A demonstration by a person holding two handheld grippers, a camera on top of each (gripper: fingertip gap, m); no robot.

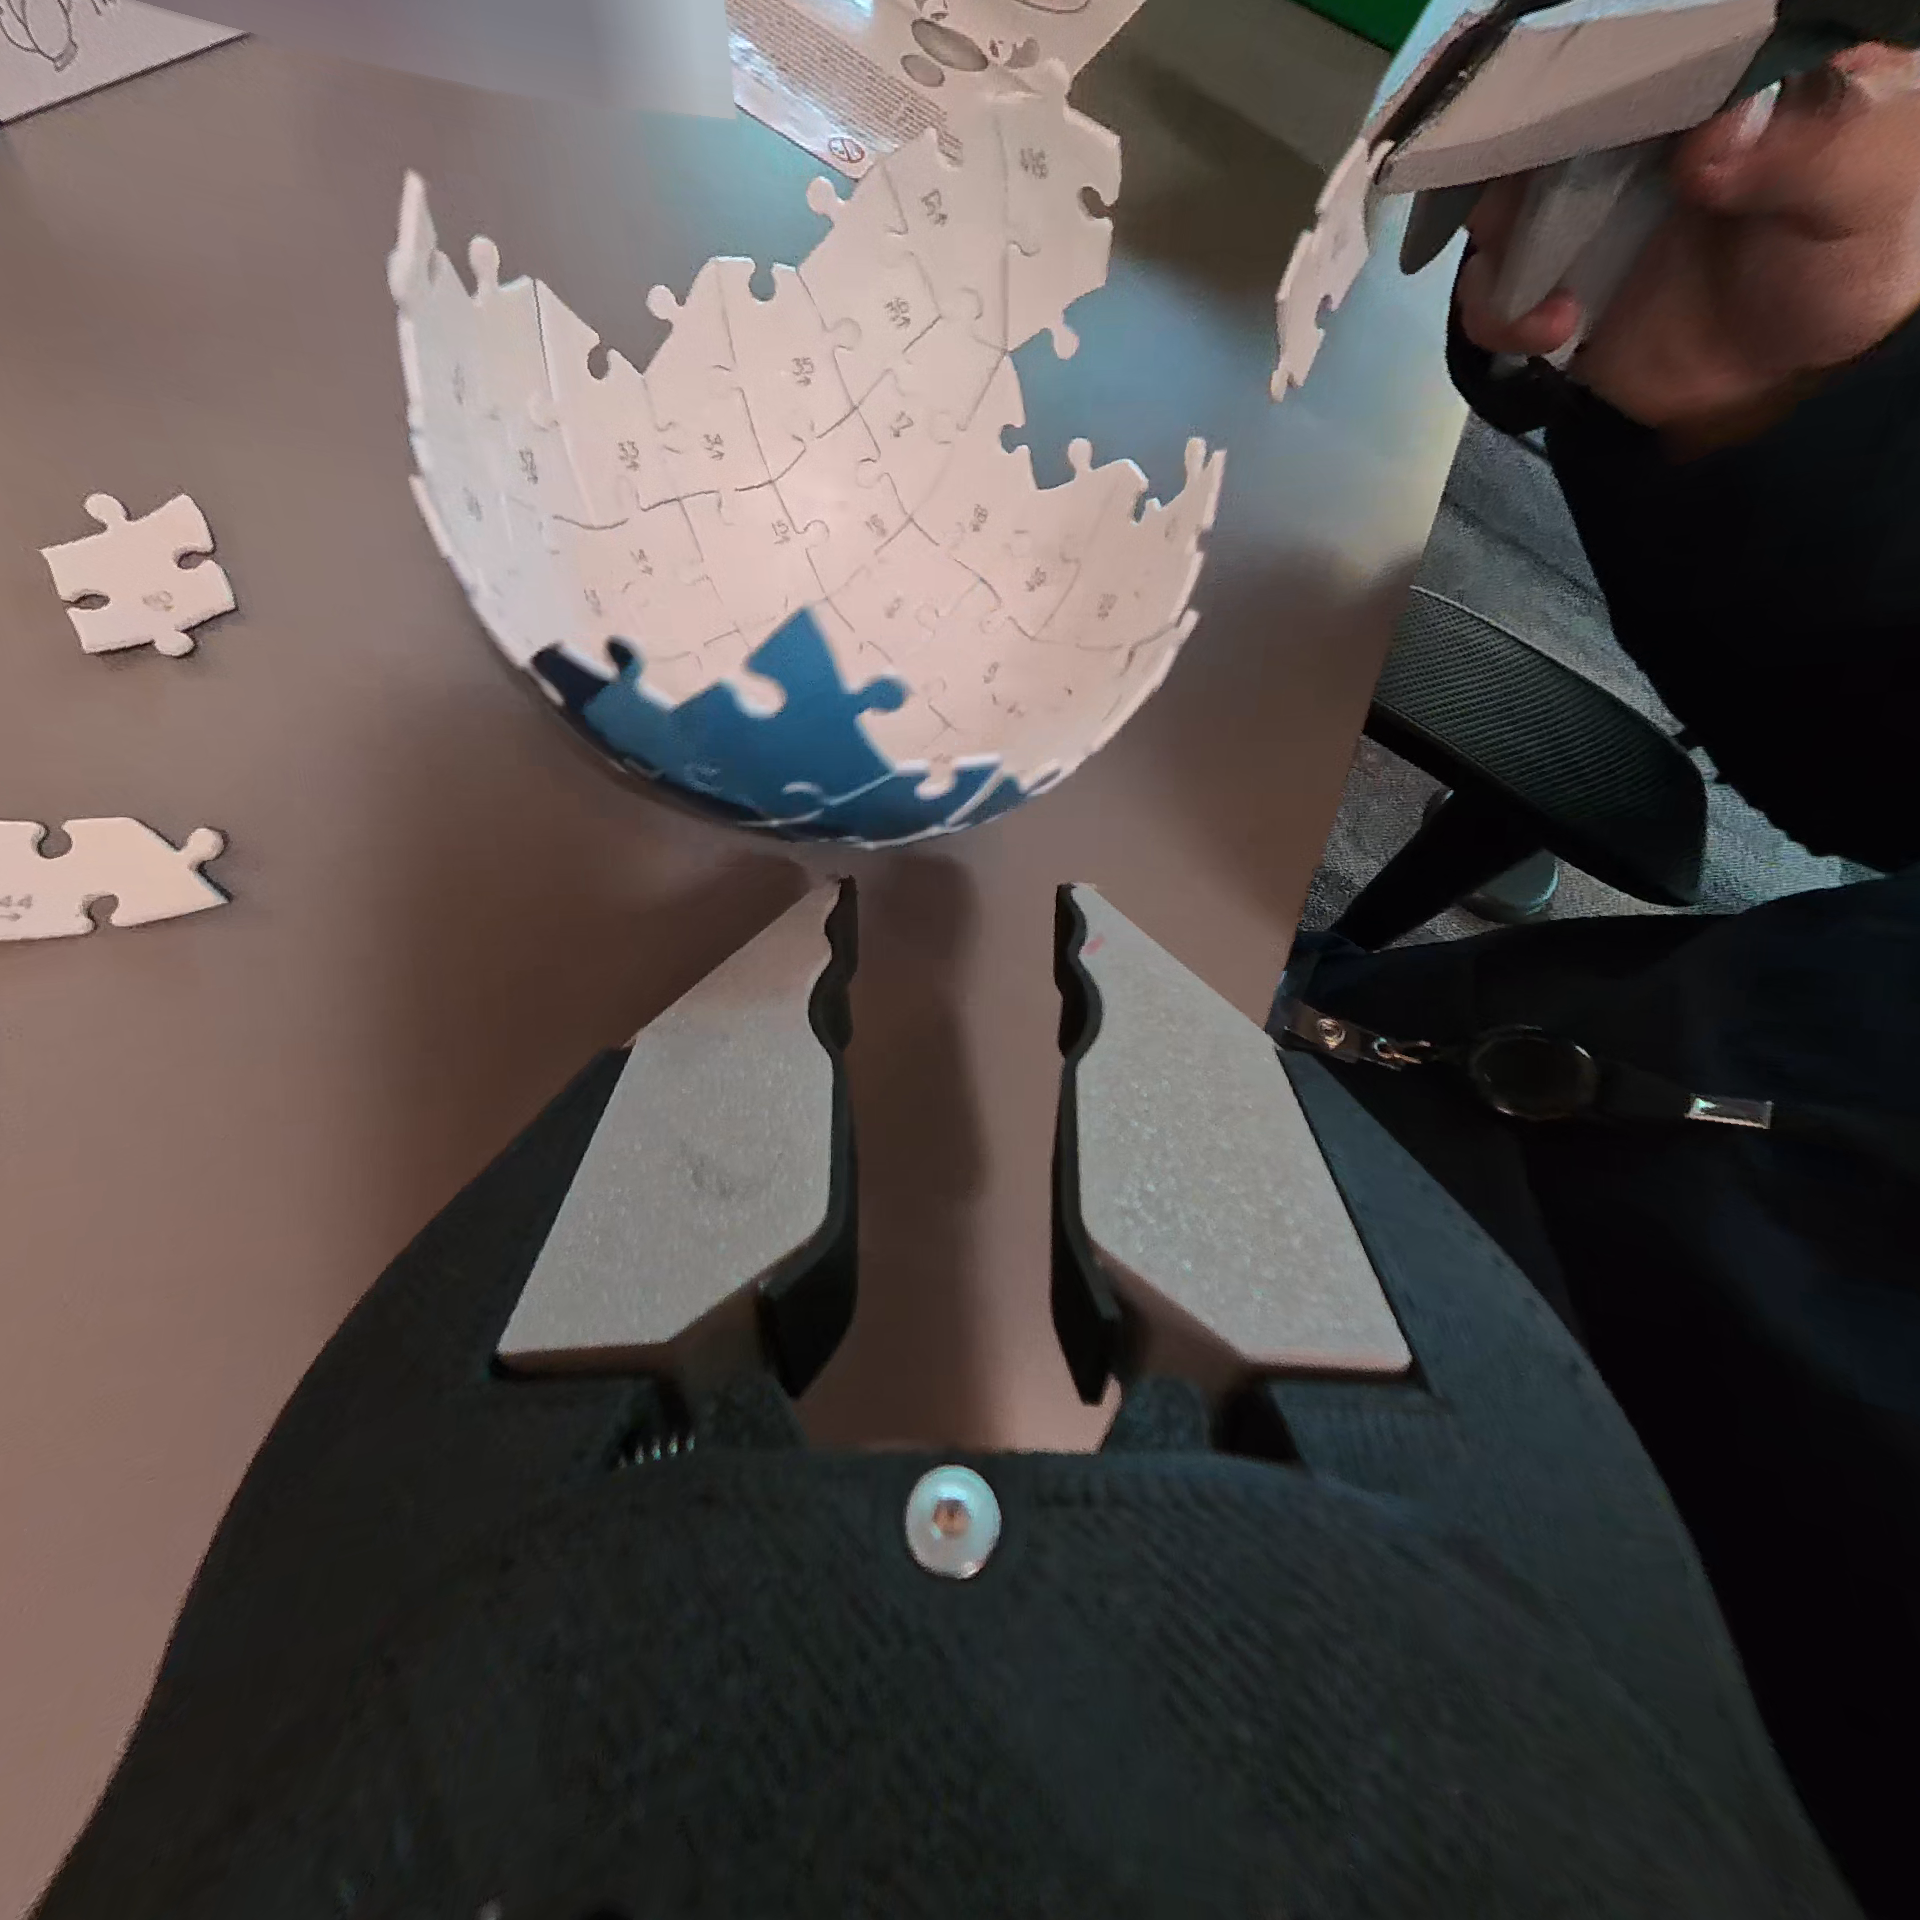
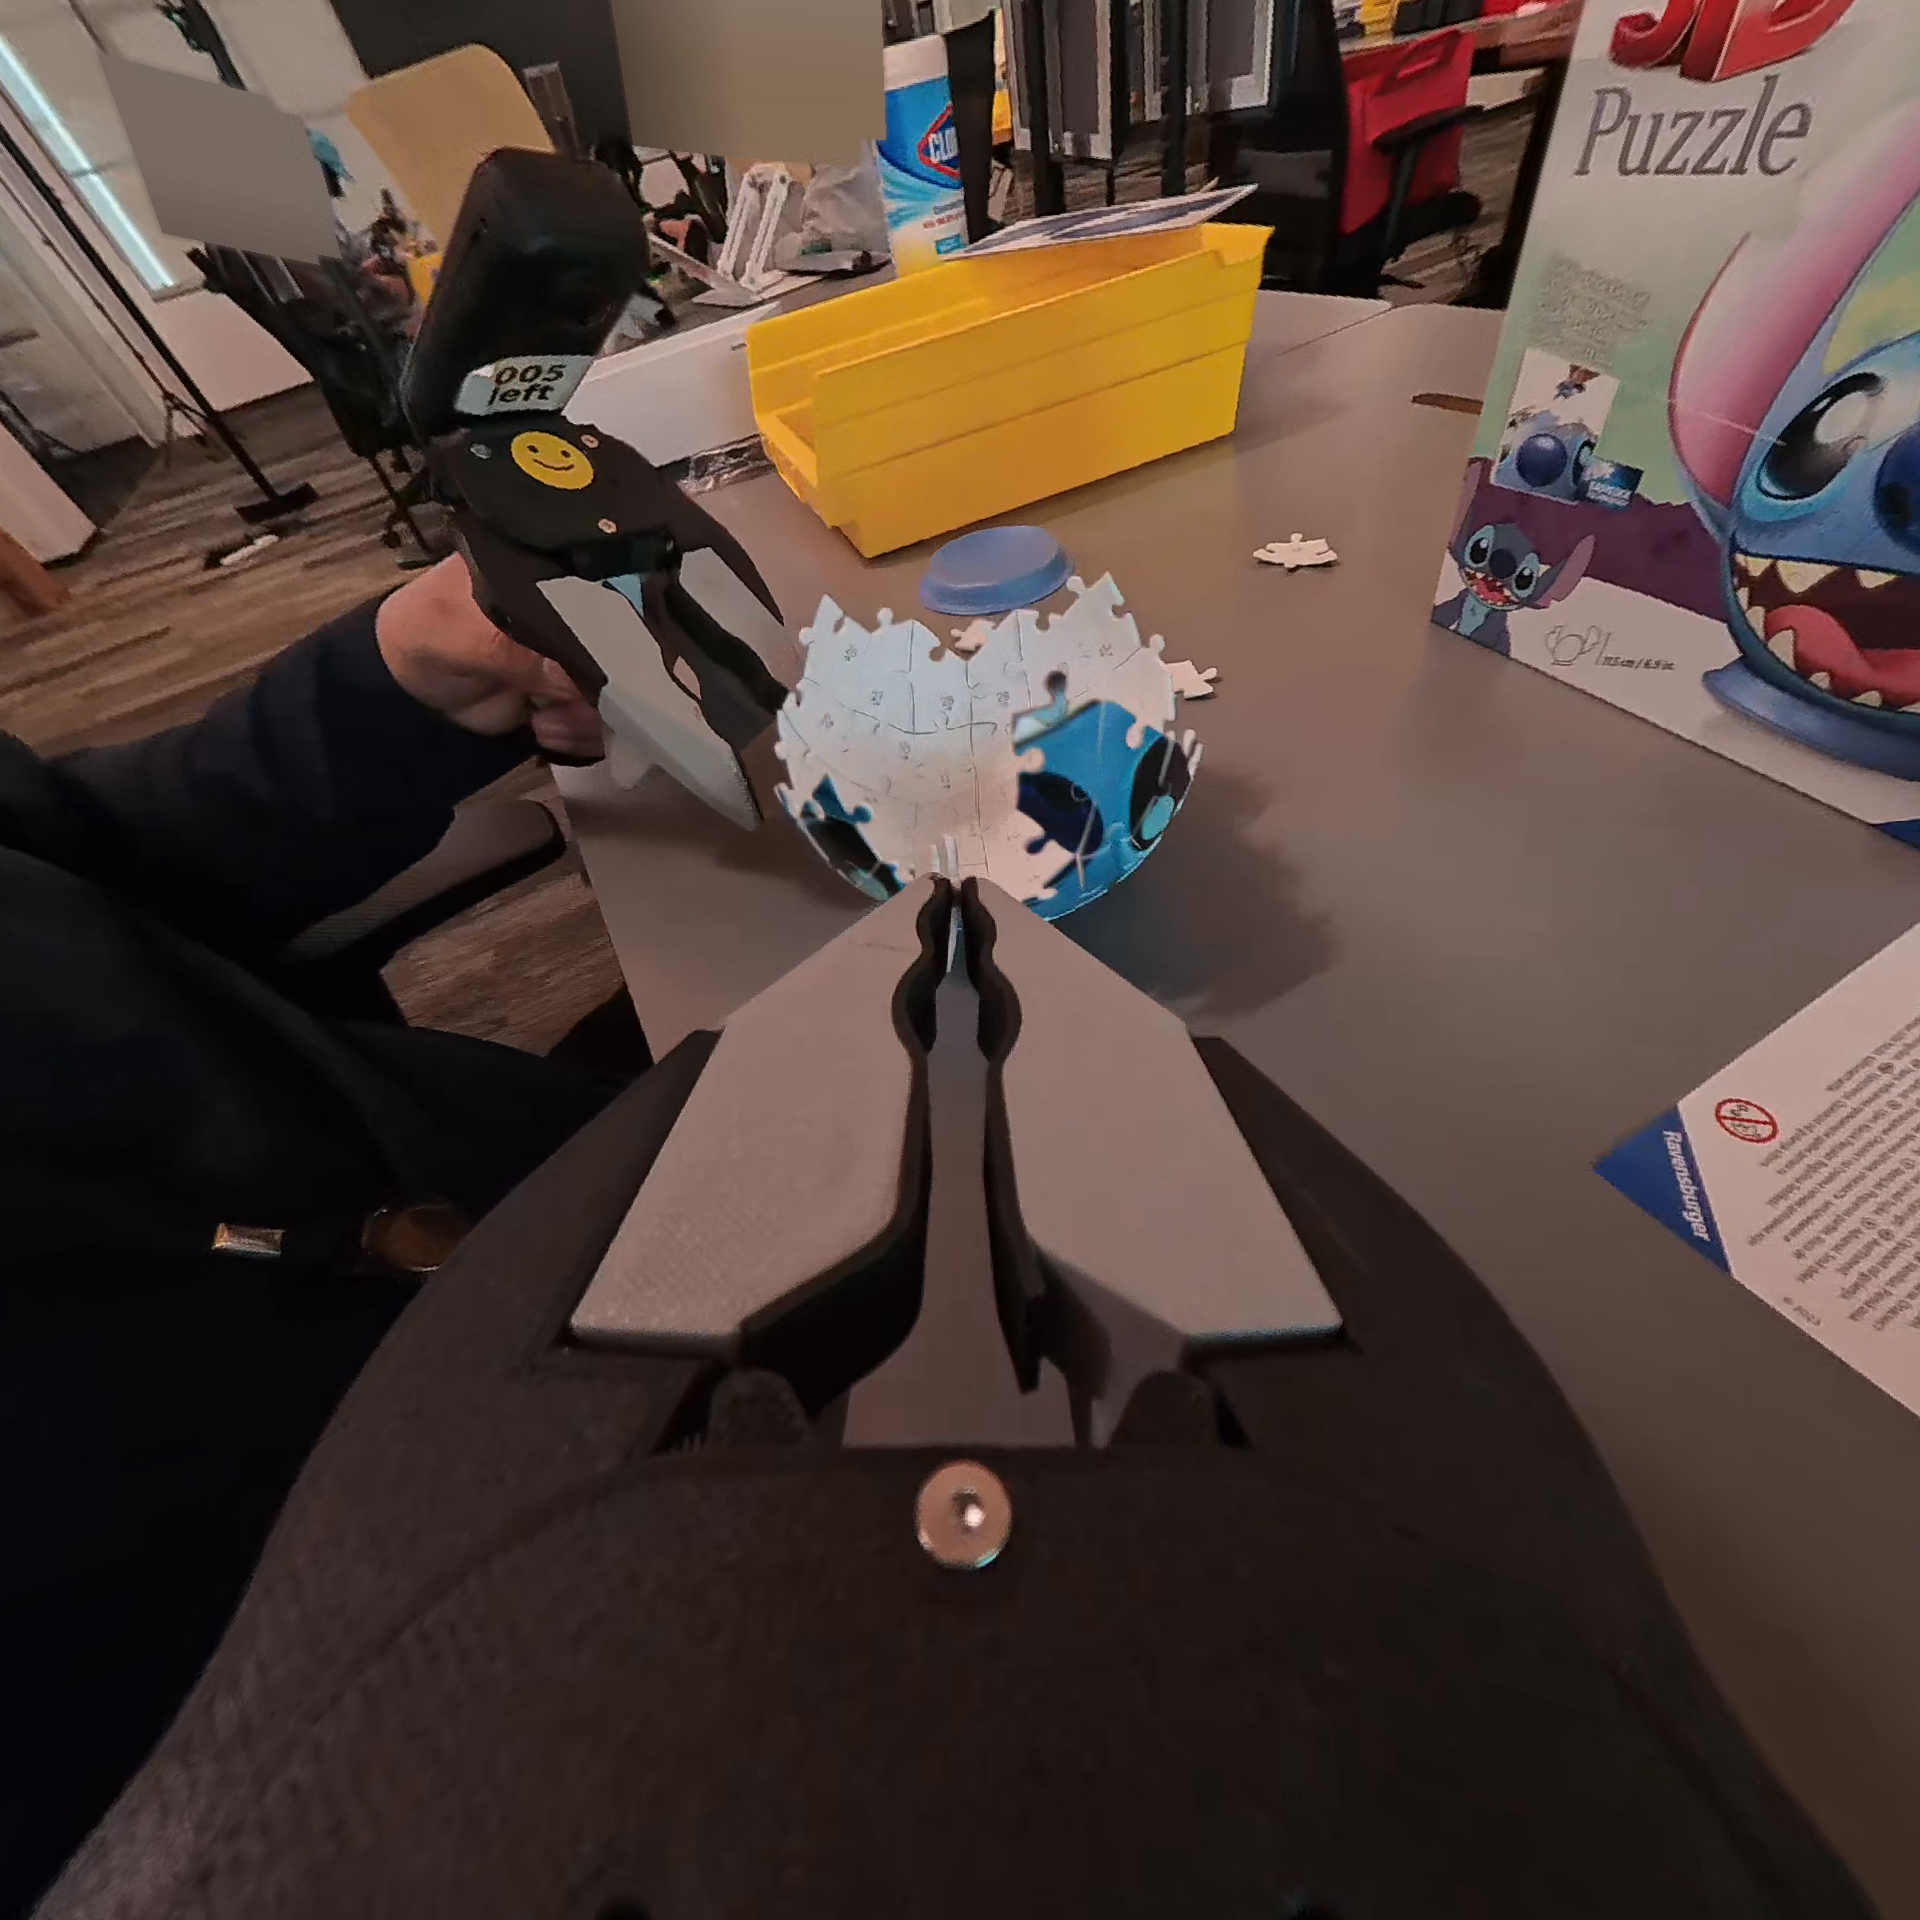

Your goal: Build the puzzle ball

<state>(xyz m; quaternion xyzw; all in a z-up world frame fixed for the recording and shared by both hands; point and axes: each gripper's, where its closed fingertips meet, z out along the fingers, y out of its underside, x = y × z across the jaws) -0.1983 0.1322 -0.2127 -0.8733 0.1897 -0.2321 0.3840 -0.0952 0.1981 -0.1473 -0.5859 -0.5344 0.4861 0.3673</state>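
The half-built puzzle ball sat bowl-up on the grey table, its open rim exposed for fitting. The right gripper pinched 1 white puzzle piece edge-on beside that rim, apparently for insertion. The left gripper waited empty, jaws parted, just before the ball.

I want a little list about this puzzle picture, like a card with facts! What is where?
puzzle ball: half built, open like a bowl, white inside, blue outside, sitting on the grey table
left tongs: open, empty, just in front of the ball
right tongs: shut on a white puzzle piece, held up beside the ball's rim
loose pieces: two white ones on the table, one above the other
blue stand: behind the ball
yellow bin: farther back
puzzle box: standing at the right
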